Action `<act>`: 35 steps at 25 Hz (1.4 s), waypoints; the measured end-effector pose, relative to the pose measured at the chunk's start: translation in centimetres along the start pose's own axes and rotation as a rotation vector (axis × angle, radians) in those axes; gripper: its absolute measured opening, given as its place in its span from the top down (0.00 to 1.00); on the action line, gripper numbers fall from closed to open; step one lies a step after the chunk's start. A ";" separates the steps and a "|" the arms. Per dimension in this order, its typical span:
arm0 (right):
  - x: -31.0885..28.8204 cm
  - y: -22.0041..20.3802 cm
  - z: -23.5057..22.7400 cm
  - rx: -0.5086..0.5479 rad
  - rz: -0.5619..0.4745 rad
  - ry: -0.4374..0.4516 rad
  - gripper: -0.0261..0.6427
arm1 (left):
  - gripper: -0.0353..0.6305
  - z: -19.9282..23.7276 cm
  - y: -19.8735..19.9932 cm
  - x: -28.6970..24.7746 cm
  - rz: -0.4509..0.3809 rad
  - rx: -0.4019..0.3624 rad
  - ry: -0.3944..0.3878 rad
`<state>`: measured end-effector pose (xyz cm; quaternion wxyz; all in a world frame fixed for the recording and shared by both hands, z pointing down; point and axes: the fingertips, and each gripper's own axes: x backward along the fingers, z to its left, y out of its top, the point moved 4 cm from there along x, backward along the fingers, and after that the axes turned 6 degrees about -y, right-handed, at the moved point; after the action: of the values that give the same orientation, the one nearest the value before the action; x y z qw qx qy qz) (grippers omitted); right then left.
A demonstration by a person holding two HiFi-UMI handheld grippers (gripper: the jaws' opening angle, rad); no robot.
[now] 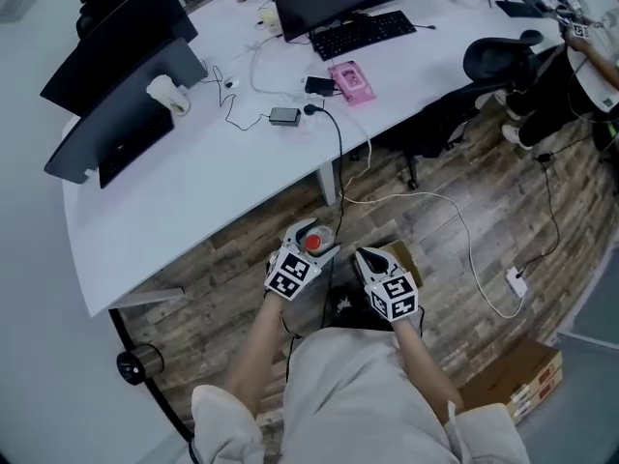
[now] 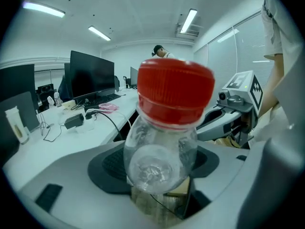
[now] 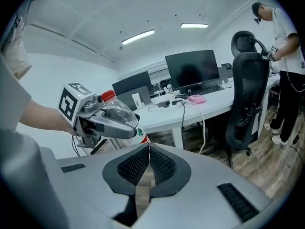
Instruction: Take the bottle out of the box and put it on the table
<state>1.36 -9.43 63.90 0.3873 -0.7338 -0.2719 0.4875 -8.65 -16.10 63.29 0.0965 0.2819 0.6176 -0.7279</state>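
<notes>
A clear plastic bottle [image 2: 159,151] with a red cap [image 2: 175,97] is clamped between the jaws of my left gripper [image 2: 157,180]. In the head view this gripper [image 1: 311,246] hovers over the wooden floor, just off the white table's [image 1: 193,191] front edge, with the red cap [image 1: 313,243] pointing up. My right gripper [image 1: 368,258] is beside it on the right, above a brown cardboard box [image 1: 405,258] that it largely hides. In the right gripper view its pads [image 3: 159,163] meet with nothing between them, and the held bottle [image 3: 116,112] shows at the left.
On the table lie a keyboard [image 1: 360,34], a pink packet [image 1: 350,80], a power adapter [image 1: 284,116], cables and dark monitors [image 1: 116,114]. A black office chair [image 1: 498,61] stands at the right. A cable and white plug [image 1: 515,280] trail across the floor. Another cardboard box [image 1: 513,380] sits at lower right.
</notes>
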 end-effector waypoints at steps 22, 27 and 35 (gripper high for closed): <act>-6.1 5.3 0.5 0.102 0.041 0.016 0.90 | 0.45 22.5 6.8 7.9 0.061 0.006 -0.027; -5.4 4.9 -0.1 0.093 0.079 -0.012 0.90 | 0.45 26.0 5.3 6.8 0.156 0.060 0.032; -3.5 2.8 -2.7 0.116 0.153 -0.054 0.90 | 0.45 30.1 3.5 5.6 0.117 0.156 0.176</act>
<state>2.56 -14.52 63.95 0.3833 -0.7152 -0.1965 0.5503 -20.31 -44.43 59.77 0.0622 0.3869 0.5476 -0.7394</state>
